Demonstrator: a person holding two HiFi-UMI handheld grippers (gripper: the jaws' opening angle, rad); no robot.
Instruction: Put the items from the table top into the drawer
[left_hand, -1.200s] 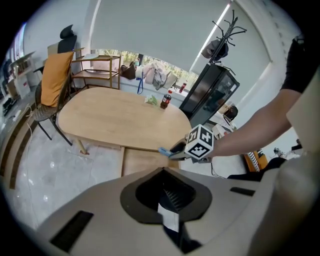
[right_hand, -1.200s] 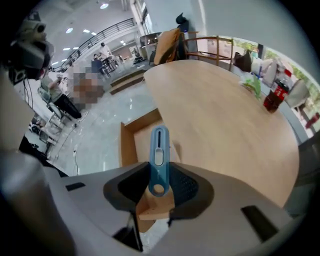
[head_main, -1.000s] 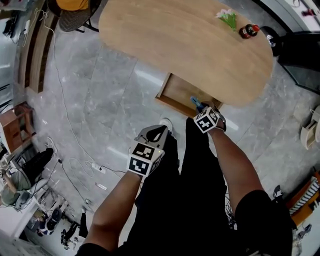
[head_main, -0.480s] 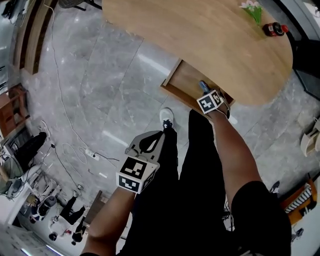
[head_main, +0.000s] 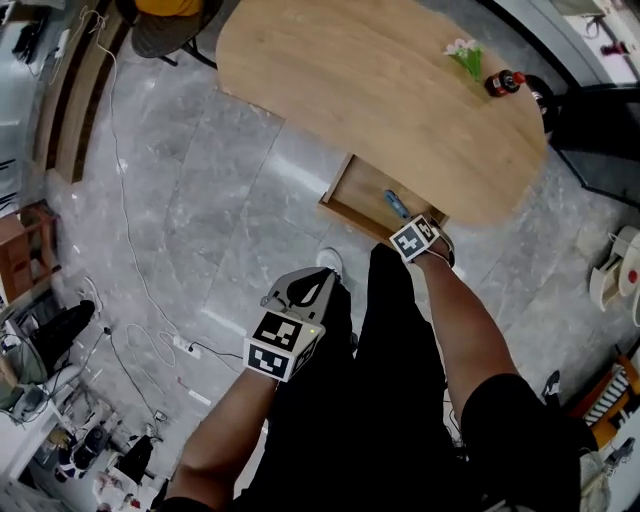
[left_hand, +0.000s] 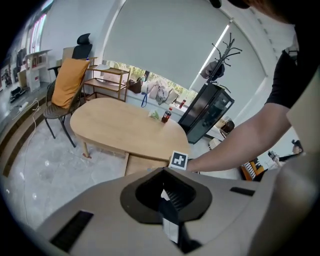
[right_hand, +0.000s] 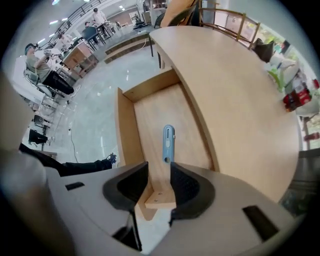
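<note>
- The right claw (right_hand: 159, 168) has just been spreading wider; it hangs apart over the front of the drawer (right_hand: 127, 131), whose lip shows in the gap, unclamped.
- The blue tool (right_hand: 168, 143), flat, slim, smooth plastic, lies inside on pale bare wood: one item delivered.
- A red-capped bottle (head_main: 500, 82) and green sprig (head_main: 463, 55) wait on the oval wooden surface (head_main: 380, 100).
- The left claw (left_hand: 165, 197) is closed, empty.

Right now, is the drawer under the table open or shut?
Open: the drawer juts out from under the table, a blue tool lying inside.
</note>
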